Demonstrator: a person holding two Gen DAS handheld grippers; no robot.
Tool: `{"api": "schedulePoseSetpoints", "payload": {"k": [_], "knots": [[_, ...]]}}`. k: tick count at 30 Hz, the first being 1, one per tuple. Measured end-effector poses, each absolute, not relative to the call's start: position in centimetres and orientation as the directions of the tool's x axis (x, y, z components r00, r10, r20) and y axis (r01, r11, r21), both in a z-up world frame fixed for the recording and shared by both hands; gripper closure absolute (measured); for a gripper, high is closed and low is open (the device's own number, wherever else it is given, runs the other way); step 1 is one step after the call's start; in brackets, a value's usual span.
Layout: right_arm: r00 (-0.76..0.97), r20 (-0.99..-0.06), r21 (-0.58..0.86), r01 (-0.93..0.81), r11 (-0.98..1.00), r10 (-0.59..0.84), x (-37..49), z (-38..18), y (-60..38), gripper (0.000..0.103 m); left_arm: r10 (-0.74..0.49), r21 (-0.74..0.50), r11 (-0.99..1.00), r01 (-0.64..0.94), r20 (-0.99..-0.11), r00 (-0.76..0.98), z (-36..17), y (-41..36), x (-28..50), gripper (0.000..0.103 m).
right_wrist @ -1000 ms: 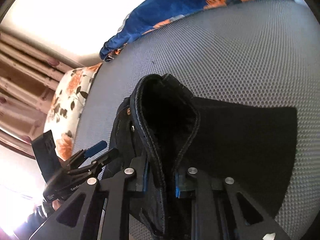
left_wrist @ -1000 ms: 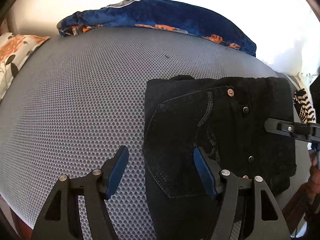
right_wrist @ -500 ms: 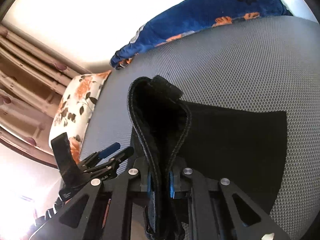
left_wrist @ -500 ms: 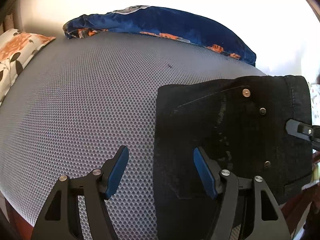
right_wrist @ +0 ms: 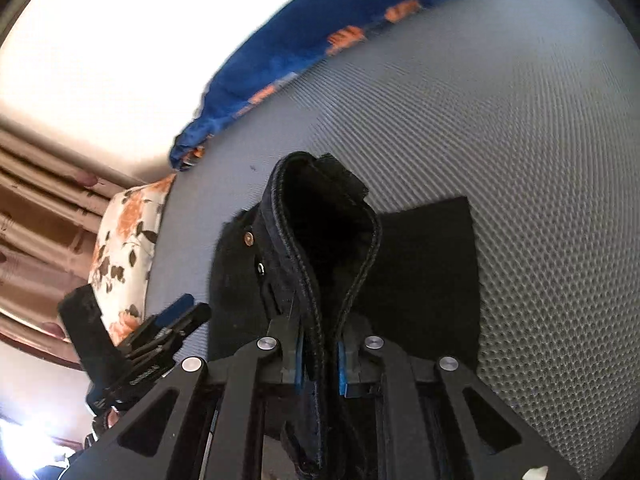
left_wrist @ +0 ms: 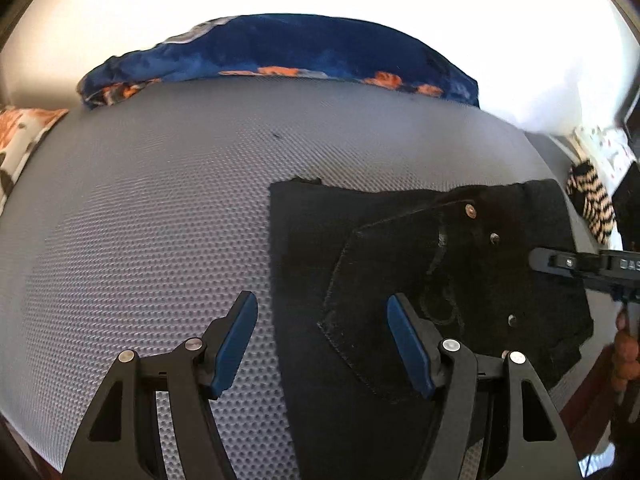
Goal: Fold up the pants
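Two grippers here: our right gripper (right_wrist: 320, 364) pinches the black pants (left_wrist: 432, 280) waistband, folded stack stretching sideways across the grey mattress (left_wrist: 160, 220), near edge cut off, left gripper (left_wrist: 320, 344) gaping, empty.

Grey mesh mattress (left_wrist: 152, 216) carries black pants (left_wrist: 400, 232); blue blanket (left_wrist: 280, 52) beyond them, floral pillow (right_wrist: 124, 240) beside

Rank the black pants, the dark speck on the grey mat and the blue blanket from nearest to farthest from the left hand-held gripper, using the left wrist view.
From the left hand-held gripper:
1. Black pants, under its right finger.
2. Dark speck, mid-mat on the grey mat.
3. Blue blanket, along the far edge.
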State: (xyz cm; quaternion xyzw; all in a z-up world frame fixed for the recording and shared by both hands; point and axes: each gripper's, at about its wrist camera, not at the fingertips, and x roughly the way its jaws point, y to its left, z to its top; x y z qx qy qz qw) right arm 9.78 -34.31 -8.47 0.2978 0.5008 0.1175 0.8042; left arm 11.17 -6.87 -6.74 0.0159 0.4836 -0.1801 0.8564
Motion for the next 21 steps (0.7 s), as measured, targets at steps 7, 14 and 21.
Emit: {"api": "schedulePoseSetpoints", "payload": {"k": [7, 14, 21], "knots": [[0.480, -0.727, 0.618, 0.147, 0.772, 0.491, 10.0, -10.5, -36.6, 0.093, -0.289, -0.130, 0.922, 0.363, -0.857, 0.427, -8.0, -7.9, 10.6, 0.035], [0.463, -0.757, 0.580, 0.155, 0.799, 0.460, 9.7, -11.2, -37.2, 0.086, -0.294, -0.134, 0.915, 0.381, -0.868, 0.400, -9.2, -8.3, 10.2, 0.034], [0.473, -0.772, 0.560, 0.190, 0.806, 0.424, 7.7, -9.5, -38.2, 0.069, -0.310, -0.139, 0.903, 0.407, -0.867, 0.390, -9.1, -7.9, 9.3, 0.032]]}}
